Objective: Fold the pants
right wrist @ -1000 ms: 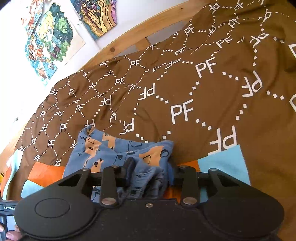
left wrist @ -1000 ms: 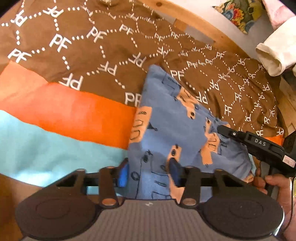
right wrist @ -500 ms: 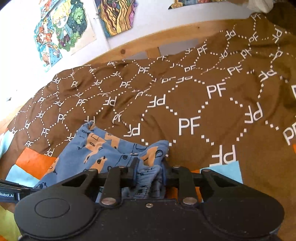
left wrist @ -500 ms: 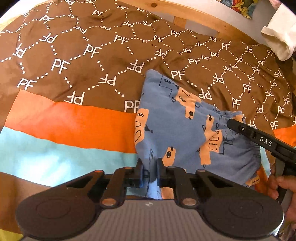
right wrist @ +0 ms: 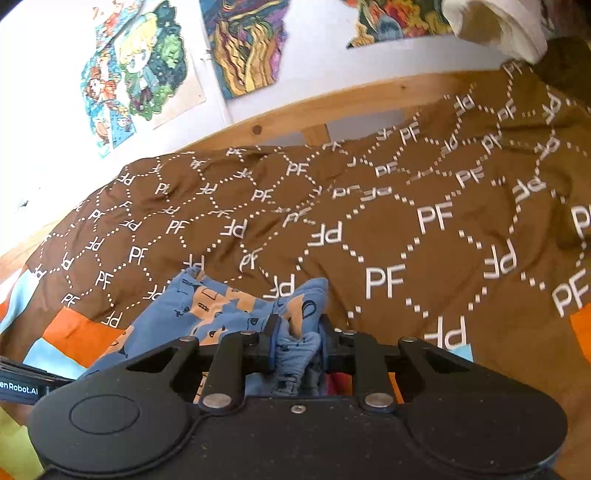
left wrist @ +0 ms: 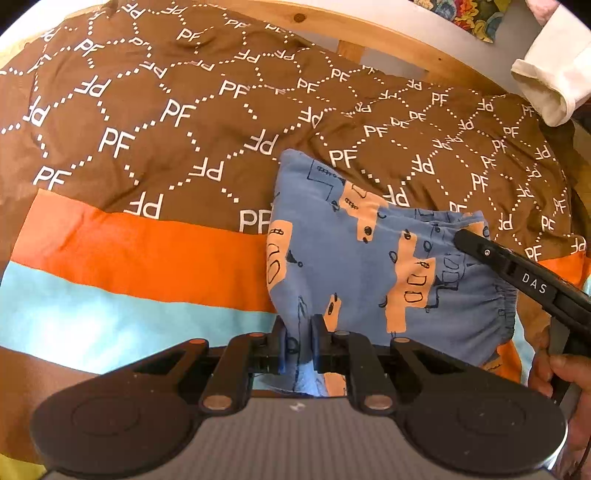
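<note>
**What the two wrist views kept out of sight**

The pinched edge of the blue printed pants ran down behind the left gripper body, so how far it reached was hidden. In the right wrist view the bunched waistband likewise vanished behind the right gripper housing. The person's hand was cut by the frame's right edge, only fingers showing. The bedspread ran off both pictures' sides. The wall posters were cropped at the top, and the white cloth in the corner was blurred and too cropped to identify.
</note>
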Demonstrator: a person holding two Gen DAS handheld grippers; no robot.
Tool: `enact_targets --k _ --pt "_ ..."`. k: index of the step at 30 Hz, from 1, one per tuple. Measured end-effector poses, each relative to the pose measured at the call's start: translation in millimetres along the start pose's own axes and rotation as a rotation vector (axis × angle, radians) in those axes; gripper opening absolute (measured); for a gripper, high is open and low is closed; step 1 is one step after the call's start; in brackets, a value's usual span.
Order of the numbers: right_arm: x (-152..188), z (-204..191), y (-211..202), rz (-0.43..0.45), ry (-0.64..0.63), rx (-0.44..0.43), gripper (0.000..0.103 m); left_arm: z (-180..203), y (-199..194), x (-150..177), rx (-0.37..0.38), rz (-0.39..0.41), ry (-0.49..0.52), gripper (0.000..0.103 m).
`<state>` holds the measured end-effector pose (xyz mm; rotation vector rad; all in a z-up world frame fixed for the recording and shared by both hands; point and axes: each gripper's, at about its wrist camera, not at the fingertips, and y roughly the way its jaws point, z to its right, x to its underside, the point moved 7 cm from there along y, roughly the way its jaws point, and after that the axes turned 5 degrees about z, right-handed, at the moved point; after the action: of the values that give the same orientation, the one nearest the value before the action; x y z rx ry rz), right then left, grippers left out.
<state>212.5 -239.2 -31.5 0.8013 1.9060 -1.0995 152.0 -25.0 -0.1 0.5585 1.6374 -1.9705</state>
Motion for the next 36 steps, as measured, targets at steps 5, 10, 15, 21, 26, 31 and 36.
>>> enact_targets --k 5,10,15,21,26,31,36 --pt "-4.7 -9.7 -5.8 0.036 -0.061 0.004 0.021 2.8 -3.7 -2.5 0.006 0.015 0.011 0.014" --pt "-8.3 -17.5 -11.9 0.067 -0.110 0.009 0.020 6.7 -9.0 -4.8 0.010 0.033 0.033 0.014" --pt "-14.3 -26.9 -18.7 0.105 -0.172 0.011 0.020 12.5 -16.3 -10.9 0.020 0.068 0.056 0.014" --pt "-38.4 -33.8 -27.8 0.191 -0.274 0.032 0.019 28.1 -19.5 -27.3 0.053 0.126 0.102 0.014" --pt "-62.4 -33.5 -28.9 0.247 -0.340 0.057 0.019 41.8 -20.2 -49.6 0.090 0.188 0.132 0.014" --pt "-69.9 -29.1 -16.2 0.196 -0.339 0.044 0.019 48.3 -15.3 -52.7 0.086 0.173 0.202 0.014" --pt "-33.0 -4.0 -4.1 0.015 -0.203 0.053 0.031 23.1 -7.1 -26.5 0.061 0.095 0.164 0.014"
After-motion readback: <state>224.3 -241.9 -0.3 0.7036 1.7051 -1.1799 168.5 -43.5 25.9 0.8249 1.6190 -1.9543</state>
